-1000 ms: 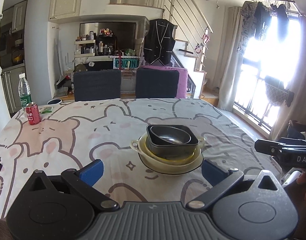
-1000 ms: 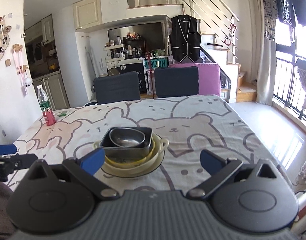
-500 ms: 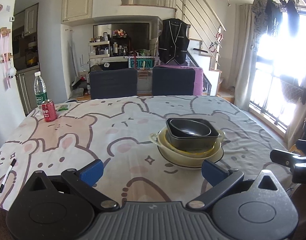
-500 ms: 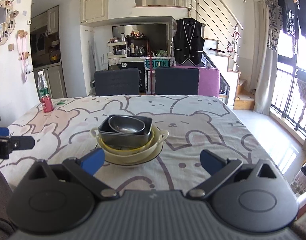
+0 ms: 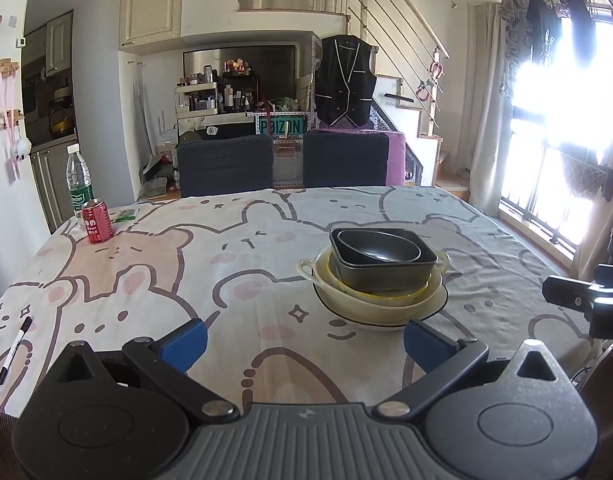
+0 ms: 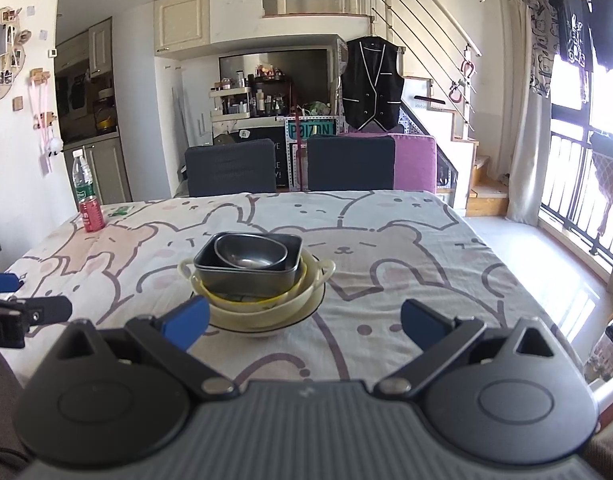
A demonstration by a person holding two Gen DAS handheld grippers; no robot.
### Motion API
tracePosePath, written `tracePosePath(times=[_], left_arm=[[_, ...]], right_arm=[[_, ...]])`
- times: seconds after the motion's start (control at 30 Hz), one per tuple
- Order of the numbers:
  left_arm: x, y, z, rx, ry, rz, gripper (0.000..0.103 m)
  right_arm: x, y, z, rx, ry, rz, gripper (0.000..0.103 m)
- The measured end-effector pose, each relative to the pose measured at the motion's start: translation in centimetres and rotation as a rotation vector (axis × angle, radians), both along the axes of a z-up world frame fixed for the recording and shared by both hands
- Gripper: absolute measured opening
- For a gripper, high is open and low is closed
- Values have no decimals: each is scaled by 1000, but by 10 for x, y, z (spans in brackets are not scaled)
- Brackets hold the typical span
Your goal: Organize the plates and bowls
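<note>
**Stacked dishes between two idle grippers**

On the desk (image 5: 266, 216), which is covered by a cloth printed with cartoon rabbits and bears, the dishes sit in a single stack. At the bottom is a shallow plate (image 5: 424, 314) with a dark rim line. On it rests a cream bowl (image 5: 346, 292) with small side handles, and inside that a yellow-edged bowl (image 5: 402, 294) shows only as a thin rim. A dark rectangular pan (image 5: 380, 276) stands in the bowls, and a grey metal bowl (image 5: 380, 248) lies nested in the pan, tilted slightly to one side.

The left gripper (image 5: 304, 338) is held low at the near edge of the desk, its jaws spread wide with nothing between the blue pads. The stack lies ahead of it, a little to the right of its centre line and clear of both pads. The right gripper (image 6: 304, 316) is likewise wide open and empty; from its camera the stack sits ahead and to the left, with the left blue pad overlapping the plate's edge in the view, though contact cannot be judged.

At the far left corner of the desk a red can (image 5: 97, 227) stands just in front of a clear water bottle (image 5: 79, 182). A black marker (image 5: 14, 350) lies near the left front edge. Two dark chairs (image 5: 226, 170) are pushed in at the far side.
</note>
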State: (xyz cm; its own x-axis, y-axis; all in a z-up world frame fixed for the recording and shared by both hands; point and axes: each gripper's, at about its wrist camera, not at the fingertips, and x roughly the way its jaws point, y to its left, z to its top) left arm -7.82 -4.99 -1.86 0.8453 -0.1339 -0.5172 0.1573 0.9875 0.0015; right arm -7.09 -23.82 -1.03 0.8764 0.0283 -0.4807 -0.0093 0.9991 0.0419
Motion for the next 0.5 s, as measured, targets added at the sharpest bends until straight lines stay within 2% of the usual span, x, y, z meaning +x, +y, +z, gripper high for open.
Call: tracePosePath(times=[0.5], left_arm=[[-1,0,1,-6,-6,2,103]], right_arm=[[-1,-2,-2,-6,3,1,103]])
